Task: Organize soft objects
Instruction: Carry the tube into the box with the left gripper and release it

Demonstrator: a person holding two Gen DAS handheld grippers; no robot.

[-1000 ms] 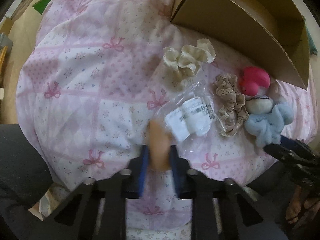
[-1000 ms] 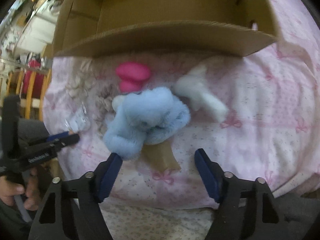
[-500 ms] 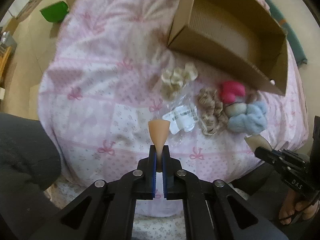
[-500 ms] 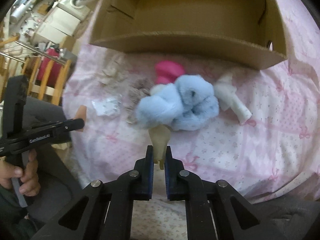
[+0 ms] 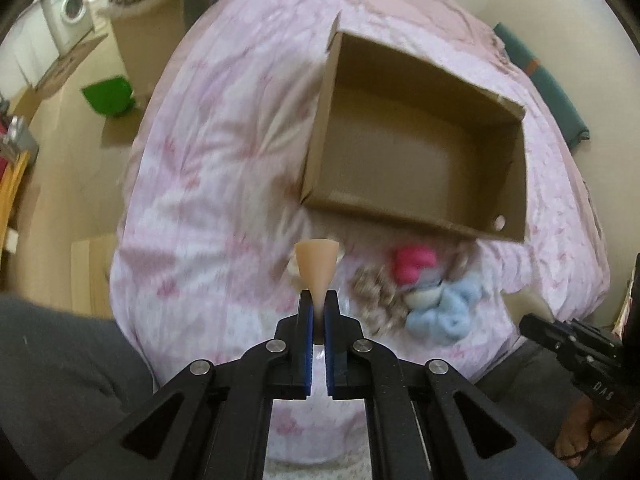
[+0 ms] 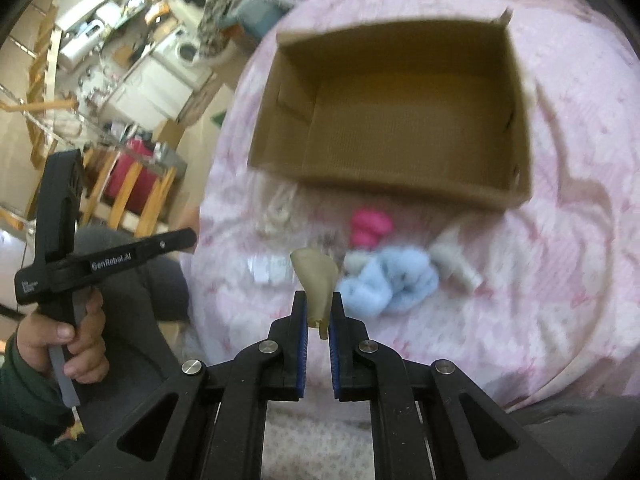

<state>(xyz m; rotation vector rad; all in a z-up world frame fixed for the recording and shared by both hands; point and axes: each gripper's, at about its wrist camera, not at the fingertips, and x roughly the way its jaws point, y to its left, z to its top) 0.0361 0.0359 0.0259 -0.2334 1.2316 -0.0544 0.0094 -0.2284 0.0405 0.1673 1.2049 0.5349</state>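
My left gripper (image 5: 318,300) is shut on a peach cone-shaped soft sponge (image 5: 316,266), held above the bed. My right gripper (image 6: 319,300) is shut on a pale beige soft sponge (image 6: 316,276), also raised. An open, empty cardboard box (image 5: 416,148) lies on the pink bedspread; it also shows in the right wrist view (image 6: 396,120). In front of it lie a pink soft piece (image 6: 370,224), a light blue fluffy scrunchie (image 6: 390,284), a white soft piece (image 6: 456,262), a brown lace scrunchie (image 5: 376,292) and a plastic-wrapped white item (image 6: 272,268).
The pink patterned bedspread (image 5: 208,184) covers the bed. The floor at the left holds a green bag (image 5: 108,96), a washing machine (image 5: 68,16) and cardboard. The left gripper's body and the hand holding it (image 6: 68,332) show in the right wrist view.
Both grippers have risen and pulled back from the bed with their sponges clamped; the box interior now shows from above. A second ago the right gripper was open over its sponge.
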